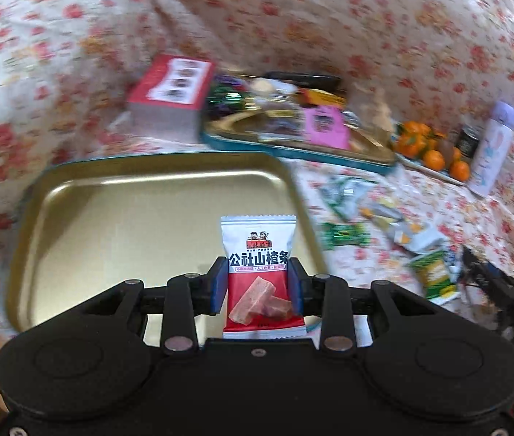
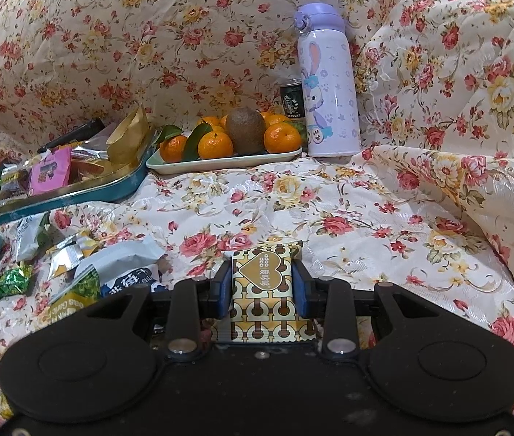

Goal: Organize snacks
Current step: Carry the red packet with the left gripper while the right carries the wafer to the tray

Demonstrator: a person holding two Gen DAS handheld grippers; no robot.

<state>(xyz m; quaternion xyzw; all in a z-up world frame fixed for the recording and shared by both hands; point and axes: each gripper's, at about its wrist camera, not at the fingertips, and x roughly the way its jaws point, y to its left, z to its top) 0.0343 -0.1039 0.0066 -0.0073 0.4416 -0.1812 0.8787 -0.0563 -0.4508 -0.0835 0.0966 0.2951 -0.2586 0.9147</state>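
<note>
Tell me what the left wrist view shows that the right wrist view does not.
Only the left wrist view: the left gripper holding a red and white snack packet over an empty gold tray, and a red box. Only the right wrist view: the right gripper holding a gold patterned packet. Both show the purple bottle, the oranges and the filled tray.

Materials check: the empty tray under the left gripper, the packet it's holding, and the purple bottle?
Empty tray: looks like metal, satin gold inside with a teal outer rim; soft streak highlights along its walls suggest it.
Red and white snack packet: glossy printed plastic film, going by the crimped serrated top edge.
Purple bottle: smooth glossy printed body, probably coated metal or plastic; cannot tell which.
</note>
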